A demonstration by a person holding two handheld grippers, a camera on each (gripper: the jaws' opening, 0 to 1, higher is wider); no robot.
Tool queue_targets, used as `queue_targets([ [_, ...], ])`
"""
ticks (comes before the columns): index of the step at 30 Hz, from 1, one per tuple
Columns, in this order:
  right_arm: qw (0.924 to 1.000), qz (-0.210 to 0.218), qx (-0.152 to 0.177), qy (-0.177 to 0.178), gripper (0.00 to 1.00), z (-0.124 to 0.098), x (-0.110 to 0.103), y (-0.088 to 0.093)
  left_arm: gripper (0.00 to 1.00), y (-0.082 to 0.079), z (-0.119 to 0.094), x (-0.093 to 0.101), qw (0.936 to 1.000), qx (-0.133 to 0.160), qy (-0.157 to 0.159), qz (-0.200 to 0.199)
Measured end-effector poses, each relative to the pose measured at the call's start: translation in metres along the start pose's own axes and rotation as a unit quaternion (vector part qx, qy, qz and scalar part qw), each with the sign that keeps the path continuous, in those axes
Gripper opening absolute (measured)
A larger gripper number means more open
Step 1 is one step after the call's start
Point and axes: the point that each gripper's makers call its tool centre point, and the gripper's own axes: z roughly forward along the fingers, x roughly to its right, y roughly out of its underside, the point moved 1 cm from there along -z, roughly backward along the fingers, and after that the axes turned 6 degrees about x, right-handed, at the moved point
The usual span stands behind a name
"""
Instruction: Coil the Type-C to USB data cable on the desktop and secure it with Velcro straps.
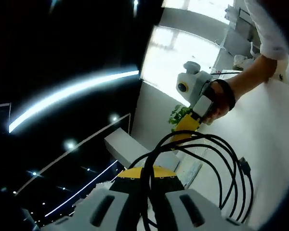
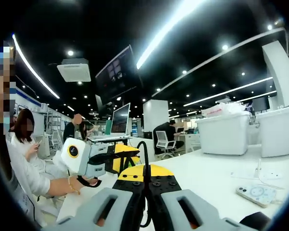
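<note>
1. Black data cable (image 1: 216, 159): thin, glossy, round in section, hanging in several loose loops above the white desktop (image 1: 274, 144). A small rectangular plug sits at the outer edge of the loops in the left gripper view.
2. Cable strands gathered and pinched between the jaws of the left gripper (image 1: 148, 204); jaws closed tight on the bundle. Pads pale grey moulded plastic with dark oblong slots, yellow and black body behind.
3. In the right gripper view, one arched run of cable (image 2: 145, 166) rising from the slit between the jaws of the right gripper (image 2: 147, 207); jaws clamped on it. Same grey slotted pads, yellow housing with black bolted plate.
4. Right gripper also seen in the left gripper view, held in a hand (image 1: 220, 103) with a dark wrist strap and white sleeve, its yellow tip meeting the top of the loops.
5. Left gripper seen in the right gripper view, gripped by a hand (image 2: 79, 185) wearing a bracelet.
6. On the desktop in the right gripper view: flat white remote-like device (image 2: 254, 194) with round button, white cord, matte white storage bins (image 2: 224, 134).
7. Beyond: seated people, monitors (image 2: 120, 118), office chair (image 2: 163, 141), linear ceiling lights (image 2: 183, 21).
</note>
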Motion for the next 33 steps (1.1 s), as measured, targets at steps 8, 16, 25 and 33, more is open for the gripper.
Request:
queue_targets([
  [8,0.9997,-0.002,-0.013,-0.020,0.00,0.002,-0.009,0.005,0.07,0.000,0.000,0.000,0.9953,-0.014,-0.011,0.095],
  [16,0.9994,0.000,-0.014,-0.033,0.00,0.004,-0.016,0.005,0.08,0.000,-0.002,-0.007,0.9879,-0.025,-0.037,0.148],
  [25,0.9996,0.013,-0.018,-0.020,0.00,0.004,-0.008,0.009,0.08,-0.004,-0.002,-0.004,0.9803,-0.026,-0.041,0.191],
  [33,0.9991,0.016,-0.015,-0.035,0.00,0.004,-0.013,0.006,0.08,-0.004,-0.002,-0.004,0.9737,-0.030,-0.050,0.220],
])
